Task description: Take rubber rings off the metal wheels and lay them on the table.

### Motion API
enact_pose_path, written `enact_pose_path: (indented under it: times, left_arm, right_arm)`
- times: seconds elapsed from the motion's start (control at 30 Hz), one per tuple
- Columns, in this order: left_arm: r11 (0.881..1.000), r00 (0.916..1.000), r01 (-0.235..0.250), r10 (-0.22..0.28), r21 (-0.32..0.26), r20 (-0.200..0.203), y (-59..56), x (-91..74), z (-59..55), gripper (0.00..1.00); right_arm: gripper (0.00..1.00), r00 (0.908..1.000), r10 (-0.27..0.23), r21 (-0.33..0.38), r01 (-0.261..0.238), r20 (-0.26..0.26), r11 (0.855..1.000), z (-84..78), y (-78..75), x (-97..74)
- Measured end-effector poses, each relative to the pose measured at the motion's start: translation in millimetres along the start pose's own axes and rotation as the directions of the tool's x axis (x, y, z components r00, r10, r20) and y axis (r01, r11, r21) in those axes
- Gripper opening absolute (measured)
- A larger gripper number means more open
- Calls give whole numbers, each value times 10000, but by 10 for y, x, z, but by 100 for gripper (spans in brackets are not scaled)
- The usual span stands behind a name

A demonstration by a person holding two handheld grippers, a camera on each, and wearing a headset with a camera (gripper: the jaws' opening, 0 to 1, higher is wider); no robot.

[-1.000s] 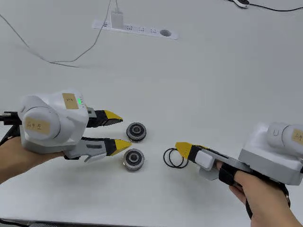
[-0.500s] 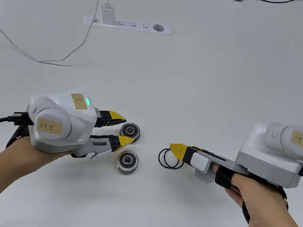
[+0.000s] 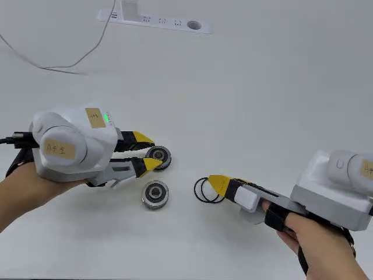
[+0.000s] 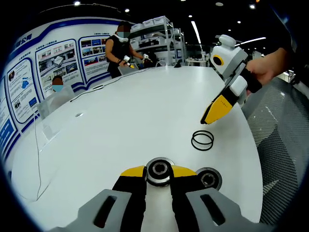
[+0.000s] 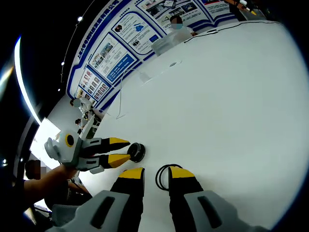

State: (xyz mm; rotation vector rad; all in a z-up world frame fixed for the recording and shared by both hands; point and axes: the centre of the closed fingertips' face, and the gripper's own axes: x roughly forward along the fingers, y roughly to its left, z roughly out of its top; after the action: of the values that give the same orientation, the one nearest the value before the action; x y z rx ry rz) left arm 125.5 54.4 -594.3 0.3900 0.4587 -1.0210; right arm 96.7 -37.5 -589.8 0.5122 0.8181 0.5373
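**A:** Left claw vs the wheel?
**B:** My left gripper (image 3: pixel 149 153) has one jaw on each side of the far wheel (image 3: pixel 158 156), which lies flat on the table (image 3: pixel 262 105). In the left gripper view the yellow tips sit right at its rim. I can't tell whether they're pinching it or just flanking it.
**A:** The other wheel?
**B:** The near wheel (image 3: pixel 155 193) lies flat just beside the lower jaw, apart from it.
**A:** Right side?
**B:** The right gripper (image 3: pixel 220 185) has its jaws apart and is gripping nothing. Two loose rubber rings (image 3: pixel 204 191) lie overlapped on the table at its tips. In the right gripper view one jaw partly hides them.
**A:** Anything in the way?
**B:** The near wheel and the rings lie between my two grippers. A power strip (image 3: pixel 154 20) and a cable (image 3: pixel 58 67) are at the far side, well apart.
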Motion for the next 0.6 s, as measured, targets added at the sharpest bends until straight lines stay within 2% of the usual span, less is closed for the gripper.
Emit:
enact_pose_path:
  times: [0.6]
  left_arm:
    - [9995,9996,288,-288,-100,35,-13,27,-13,15]
  right_arm:
    - [20,10000,60,197,-61,50,9998,21,7,11]
